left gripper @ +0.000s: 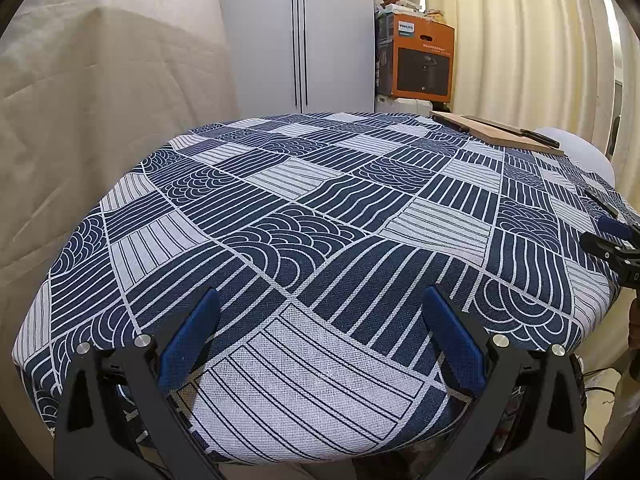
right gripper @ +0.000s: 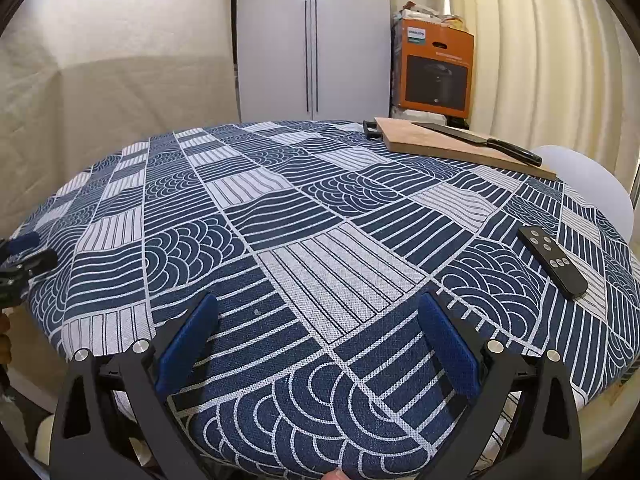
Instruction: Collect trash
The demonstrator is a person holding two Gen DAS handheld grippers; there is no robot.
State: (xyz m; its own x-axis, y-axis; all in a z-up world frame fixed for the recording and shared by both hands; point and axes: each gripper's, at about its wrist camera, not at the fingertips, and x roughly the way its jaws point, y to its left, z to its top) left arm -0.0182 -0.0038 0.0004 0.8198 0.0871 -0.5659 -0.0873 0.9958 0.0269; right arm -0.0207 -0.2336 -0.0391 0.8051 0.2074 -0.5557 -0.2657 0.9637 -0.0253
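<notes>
Tiny pale speck point(right gripper: 256, 311), lying flat on dark striped patch of tablecloth point(right gripper: 320, 208)

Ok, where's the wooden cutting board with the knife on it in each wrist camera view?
Left wrist view: the cutting board lies at the table's far right edge, seen thin and edge-on, with the knife on top.
Right wrist view: the cutting board sits upper right of centre, larger, with the knife lying across it.
Shared landmark: the orange box stands behind it in both.

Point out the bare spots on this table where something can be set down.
Free: the tablecloth from the near edge to the far-left rim, left of the cutting board. Crowded: the right side, with knife on the board and remote nearer.
</notes>
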